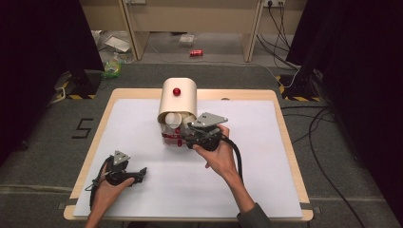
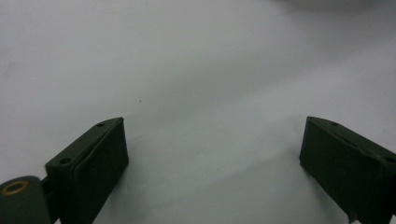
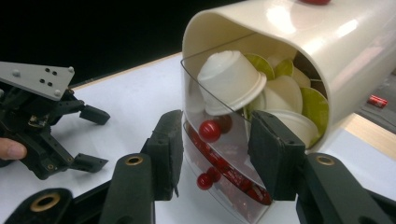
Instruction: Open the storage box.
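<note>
the capsule dispenser (image 3: 261, 93) stands at the middle back of the counter (image 1: 142, 137). the right tool (image 3: 212, 154), jaws wide, is set around its clear front; closing on a red knob seems next. the left tool (image 1: 135, 175) rests wide, holding nothing.

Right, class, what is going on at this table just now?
A person holds a gripper in each hand. The right gripper sits with its jaws open on either side of a red knob on the clear front of a cream capsule dispenser. The left gripper rests open on the white table, apart.
</note>
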`<act>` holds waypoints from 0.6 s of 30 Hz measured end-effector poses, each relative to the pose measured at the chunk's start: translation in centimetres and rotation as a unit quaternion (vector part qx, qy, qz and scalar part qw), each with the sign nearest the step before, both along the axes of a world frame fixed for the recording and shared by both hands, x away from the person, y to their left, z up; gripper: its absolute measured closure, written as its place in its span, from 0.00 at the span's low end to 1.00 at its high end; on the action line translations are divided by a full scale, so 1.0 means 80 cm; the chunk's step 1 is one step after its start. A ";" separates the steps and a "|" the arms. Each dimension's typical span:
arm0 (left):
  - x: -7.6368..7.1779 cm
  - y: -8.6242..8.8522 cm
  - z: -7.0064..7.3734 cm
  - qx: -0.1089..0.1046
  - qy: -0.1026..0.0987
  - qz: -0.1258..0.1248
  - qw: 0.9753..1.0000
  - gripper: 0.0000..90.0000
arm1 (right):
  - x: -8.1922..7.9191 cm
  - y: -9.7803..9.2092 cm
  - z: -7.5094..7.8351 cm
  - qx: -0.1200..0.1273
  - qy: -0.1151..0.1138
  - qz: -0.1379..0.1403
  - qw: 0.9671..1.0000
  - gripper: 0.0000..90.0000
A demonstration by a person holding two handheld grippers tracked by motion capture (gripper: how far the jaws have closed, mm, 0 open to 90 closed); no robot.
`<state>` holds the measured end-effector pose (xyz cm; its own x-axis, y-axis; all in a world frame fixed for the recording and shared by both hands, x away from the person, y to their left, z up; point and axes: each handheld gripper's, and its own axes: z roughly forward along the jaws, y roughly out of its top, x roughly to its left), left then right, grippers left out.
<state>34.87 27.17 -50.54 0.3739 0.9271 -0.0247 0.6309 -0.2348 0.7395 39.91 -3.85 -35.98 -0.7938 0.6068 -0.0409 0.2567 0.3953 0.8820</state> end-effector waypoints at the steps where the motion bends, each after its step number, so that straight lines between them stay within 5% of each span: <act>1: 0.000 0.000 0.000 0.000 0.000 0.000 1.000 0.08 | 0.000 0.000 0.000 0.000 0.000 0.000 1.000 0.61; 18: 0.000 0.000 0.000 0.000 0.000 0.000 1.000 0.08 | 0.017 0.014 0.001 0.000 0.000 -0.005 1.000 0.62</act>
<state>34.88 27.17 -50.54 0.3742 0.9270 -0.0248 0.6308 -0.2348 0.7396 41.28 -2.71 -35.91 -0.7873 0.6152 -0.0402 0.2615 0.3923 0.8819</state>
